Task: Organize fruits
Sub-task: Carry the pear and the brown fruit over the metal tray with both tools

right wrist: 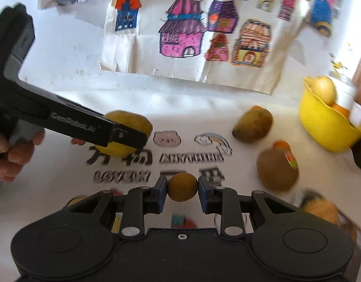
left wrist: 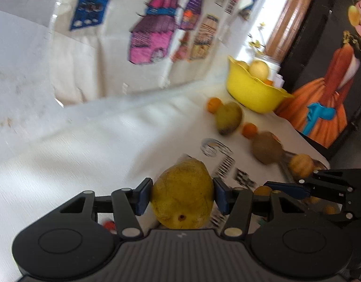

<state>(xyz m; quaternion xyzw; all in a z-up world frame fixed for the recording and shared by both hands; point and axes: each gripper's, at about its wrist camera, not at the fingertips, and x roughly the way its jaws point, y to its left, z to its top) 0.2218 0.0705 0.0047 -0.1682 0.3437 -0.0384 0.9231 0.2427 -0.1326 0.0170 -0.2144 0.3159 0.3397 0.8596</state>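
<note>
Left tongs point(left wrist: 182, 196) around yellow pear point(left wrist: 182, 193)

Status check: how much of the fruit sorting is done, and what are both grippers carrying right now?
Done: the yellow bowl already holds a few fruits, a pale round one on top. In hand: the left gripper is shut on a yellow pear, and the right gripper on a small round brownish fruit. Left: a mango, a brown stickered fruit and small oranges lie on the table.
</note>
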